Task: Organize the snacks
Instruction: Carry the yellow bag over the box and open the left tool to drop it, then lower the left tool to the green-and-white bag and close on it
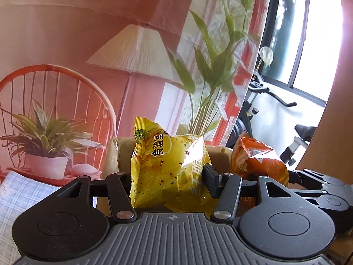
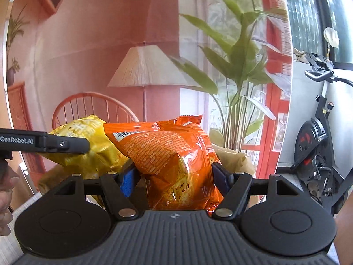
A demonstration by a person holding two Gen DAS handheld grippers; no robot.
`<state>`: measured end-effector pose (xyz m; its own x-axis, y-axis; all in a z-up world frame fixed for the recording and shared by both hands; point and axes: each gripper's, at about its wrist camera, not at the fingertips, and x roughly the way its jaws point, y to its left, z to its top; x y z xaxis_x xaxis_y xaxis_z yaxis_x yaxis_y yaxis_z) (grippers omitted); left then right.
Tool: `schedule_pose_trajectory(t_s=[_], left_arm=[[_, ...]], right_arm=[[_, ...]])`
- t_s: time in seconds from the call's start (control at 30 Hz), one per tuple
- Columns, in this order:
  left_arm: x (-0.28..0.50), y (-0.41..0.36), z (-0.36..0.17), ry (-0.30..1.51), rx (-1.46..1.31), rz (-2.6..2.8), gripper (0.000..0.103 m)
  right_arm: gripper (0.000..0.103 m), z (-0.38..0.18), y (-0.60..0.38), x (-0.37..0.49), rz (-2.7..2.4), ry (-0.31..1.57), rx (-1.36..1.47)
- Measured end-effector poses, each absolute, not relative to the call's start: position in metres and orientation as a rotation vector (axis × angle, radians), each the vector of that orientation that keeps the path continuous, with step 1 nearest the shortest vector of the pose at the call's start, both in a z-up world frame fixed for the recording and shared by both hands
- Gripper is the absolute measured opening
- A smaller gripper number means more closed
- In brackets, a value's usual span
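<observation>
My left gripper [image 1: 169,181] is shut on a puffy yellow snack bag [image 1: 163,159] that stands upright between its pads, held up in the air. To its right in the left wrist view the orange snack bag [image 1: 260,159] shows, carried by the other gripper [image 1: 313,183]. In the right wrist view my right gripper [image 2: 176,176] is shut on that orange bag [image 2: 172,154], pads pressing both sides. The yellow bag [image 2: 88,145] sits just left of it, with the left gripper's finger [image 2: 66,144] across it. Behind both bags stands a brown cardboard box [image 1: 123,154].
A printed backdrop of a pink room with lamp, chair and plants [image 1: 136,50] hangs behind the box. A black exercise bike [image 2: 315,143] stands at the right by a window [image 1: 308,37]. A blue checked cloth [image 1: 19,190] lies at lower left.
</observation>
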<state>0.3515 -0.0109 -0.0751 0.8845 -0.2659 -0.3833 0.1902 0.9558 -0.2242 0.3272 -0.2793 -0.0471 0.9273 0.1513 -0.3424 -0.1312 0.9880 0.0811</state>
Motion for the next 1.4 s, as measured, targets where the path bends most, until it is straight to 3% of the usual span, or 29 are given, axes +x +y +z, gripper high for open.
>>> schedule_pose_trajectory(t_s=[0.47, 0.63, 1.4], left_arm=[[0.361, -0.009, -0.090, 0.466, -0.165, -0.220, 0.061], [0.356, -0.014, -0.084, 0.445, -0.124, -0.208, 0.074], [0.249, 0.025, -0.053, 0.456, -0.089, -0.187, 0.074]], right_arm=[[0.073, -0.064, -0.281, 0.341, 0.146, 0.416, 0.082], [0.075, -0.064, -0.284, 0.337, 0.142, 0.433, 0.103], [0.075, -0.040, -0.276, 0.229, 0.163, 0.381, 0.159]])
